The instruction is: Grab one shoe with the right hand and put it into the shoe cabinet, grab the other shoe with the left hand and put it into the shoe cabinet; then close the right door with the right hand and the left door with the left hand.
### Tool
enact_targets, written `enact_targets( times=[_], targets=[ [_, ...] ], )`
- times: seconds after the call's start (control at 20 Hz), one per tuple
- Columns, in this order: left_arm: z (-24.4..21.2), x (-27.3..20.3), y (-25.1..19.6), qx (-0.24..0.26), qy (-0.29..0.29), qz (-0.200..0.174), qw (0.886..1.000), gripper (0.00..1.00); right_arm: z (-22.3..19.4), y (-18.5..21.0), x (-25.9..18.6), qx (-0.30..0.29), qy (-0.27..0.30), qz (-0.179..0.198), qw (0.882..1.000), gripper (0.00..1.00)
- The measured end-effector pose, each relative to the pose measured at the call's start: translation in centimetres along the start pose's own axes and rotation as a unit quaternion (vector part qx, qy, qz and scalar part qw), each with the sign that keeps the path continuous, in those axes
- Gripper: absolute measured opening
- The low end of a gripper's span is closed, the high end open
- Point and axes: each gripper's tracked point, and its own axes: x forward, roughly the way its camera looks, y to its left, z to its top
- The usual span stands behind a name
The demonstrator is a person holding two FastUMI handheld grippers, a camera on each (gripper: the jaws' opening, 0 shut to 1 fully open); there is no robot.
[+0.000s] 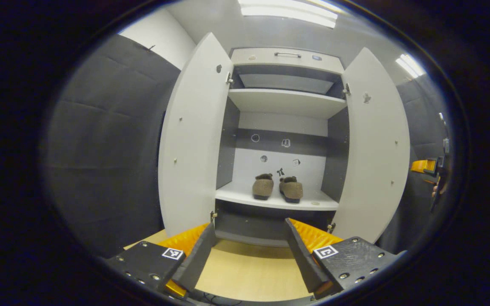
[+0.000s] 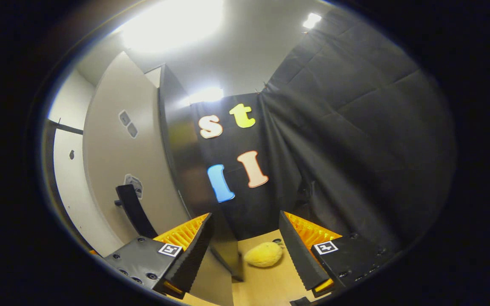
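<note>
- Two shoes, left (image 1: pixel 263 186) and right (image 1: pixel 291 189), sit side by side on the cabinet's lower shelf (image 1: pixel 277 199), toes outward.
- Both doors stand open: left door (image 1: pixel 194 136), right door (image 1: pixel 377 144).
- The left gripper (image 1: pixel 249 236) hangs in front of the cabinet (image 1: pixel 286 59) above the floor (image 1: pixel 249 272), fingers spread wide, holding nothing.
- The right gripper (image 2: pixel 245 231) is spread wide and empty, just beside the right door's outer face (image 2: pixel 117 161).
- A yellow plush toy (image 2: pixel 263 254) lies on the floor between its fingers.
</note>
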Motion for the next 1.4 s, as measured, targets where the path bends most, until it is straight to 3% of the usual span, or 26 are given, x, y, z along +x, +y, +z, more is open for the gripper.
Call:
enact_targets(
  times=[0.05, 0.25, 0.5, 0.7, 0.85, 0.95, 1.0, 1.05, 1.1, 1.15, 1.2, 1.3, 1.35, 1.4],
  targets=[
    [-0.1, -0.1, -0.4, 0.003, 0.001, -0.005, 1.000, 0.94, -0.3, 0.8, 0.2, -0.002, 0.007, 0.011, 1.000, 0.96],
    [-1.0, 0.0, -0.5, 0.007, 0.009, -0.019, 1.000, 0.94, -1.5, 3.8, 0.8, -0.008, 0.033, 0.042, 0.999, 0.96],
    [-3.9, 1.0, 1.3, 0.010, 0.053, -0.048, 0.997, 0.95, -1.5, 3.3, 0.6, -0.030, 0.030, 0.011, 0.999, 0.96],
    [-5.0, 2.6, 3.0, 0.023, 0.064, -0.101, 0.992, 0.94, -0.5, 3.4, 0.2, -0.086, 0.016, -0.021, 0.996, 0.96],
    [-5.4, 4.2, 4.3, 0.014, 0.070, -0.136, 0.988, 0.94, 0.2, 3.4, -0.2, -0.142, 0.011, -0.053, 0.988, 0.96],
    [-5.0, 5.0, 5.3, 0.014, 0.063, -0.156, 0.986, 0.94, 1.1, 3.4, -0.8, -0.195, 0.001, -0.085, 0.977, 0.96],
    [-4.8, 5.3, 5.8, 0.015, 0.058, -0.161, 0.985, 0.94, 1.3, 3.6, -0.9, -0.214, -0.002, -0.095, 0.972, 0.89],
    [-4.5, 5.6, 6.3, 0.012, 0.053, -0.166, 0.985, 0.94, 1.3, 3.8, -1.0, -0.224, -0.001, -0.099, 0.970, 0.89],
    [-4.5, 5.7, 6.8, 0.009, 0.052, -0.168, 0.984, 0.94, 1.3, 4.1, -1.1, -0.219, 0.002, -0.095, 0.971, 0.96],
    [-4.6, 5.9, 7.2, 0.006, 0.052, -0.168, 0.984, 0.87, 1.3, 4.7, -0.9, -0.196, -0.001, -0.085, 0.977, 0.96],
    [-4.5, 5.8, 7.7, 0.004, 0.052, -0.165, 0.985, 0.87, 1.3, 5.7, -0.9, -0.172, -0.007, -0.076, 0.982, 0.85],
    [-4.4, 5.5, 8.4, -0.002, 0.052, -0.161, 0.986, 0.96, 1.9, 6.2, -1.3, -0.178, -0.013, -0.080, 0.981, 0.80],
    [-4.3, 5.3, 8.6, -0.006, 0.051, -0.160, 0.986, 1.00, 2.0, 6.4, -1.6, -0.188, -0.017, -0.084, 0.978, 0.84],
    [-4.3, 4.8, 8.7, -0.009, 0.051, -0.158, 0.986, 1.00, 1.7, 7.0, -1.7, -0.186, -0.014, -0.079, 0.979, 0.80]
  ],
)
